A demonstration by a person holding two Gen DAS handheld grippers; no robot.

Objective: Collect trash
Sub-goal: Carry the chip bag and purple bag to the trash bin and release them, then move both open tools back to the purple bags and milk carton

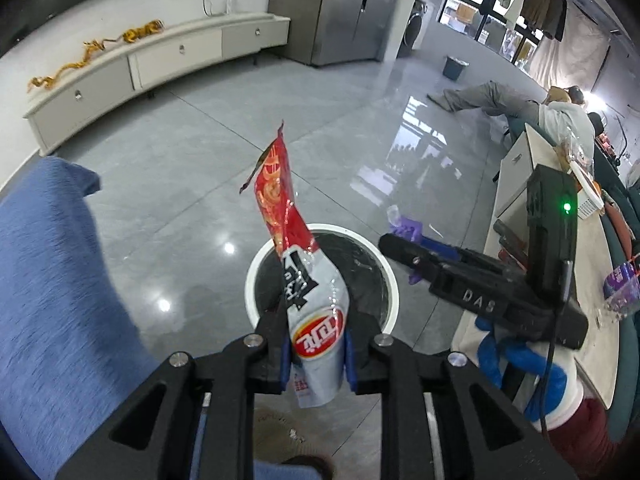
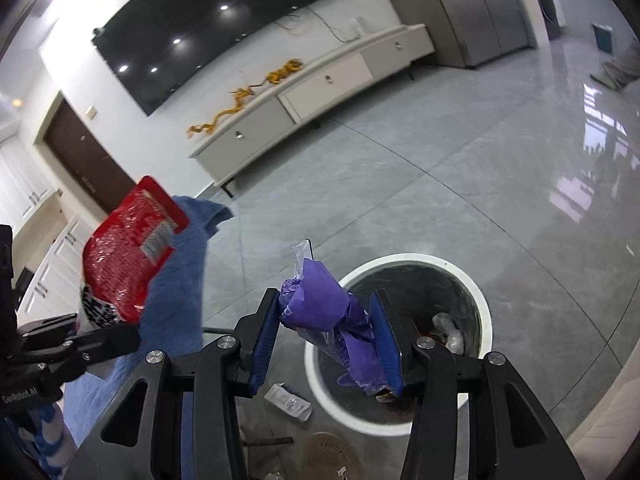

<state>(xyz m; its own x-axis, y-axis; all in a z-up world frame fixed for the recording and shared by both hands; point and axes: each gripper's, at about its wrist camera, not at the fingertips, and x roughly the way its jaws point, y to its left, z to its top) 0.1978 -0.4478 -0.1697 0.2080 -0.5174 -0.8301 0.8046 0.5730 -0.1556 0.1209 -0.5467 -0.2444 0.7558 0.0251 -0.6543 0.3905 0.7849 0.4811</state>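
Two pieces of rubbish hang above one white bin (image 1: 256,276), each pinched in its own tongs. From the left wrist view, the left gripper (image 1: 316,354) has its blue pads (image 1: 285,364) pressed against the white lower end of a red-and-white chip bag (image 1: 294,264), which stands up over the bin's near rim, its red torn end pointing away from the camera. To the right of the bin in that view, the right gripper (image 1: 400,246) reaches in with a purple wrapper (image 1: 406,226) at its tip.

From the right wrist view, the right gripper (image 2: 326,340) is clamped on that crumpled purple wrapper (image 2: 332,312), held over the left rim of the bin (image 2: 482,312). Crumpled scraps (image 2: 448,328) lie inside the bin, though what they are is hard to make out. Left of the bin, the left gripper (image 2: 108,338) holds the chip bag (image 2: 128,260) against a blue cloth (image 2: 180,280). A small white sachet (image 2: 288,400) lies on the floor just beside the bin's left wall.

Beyond the bin, well apart from it, a long white cabinet (image 2: 320,84) runs along the wall under a dark screen (image 2: 208,28).
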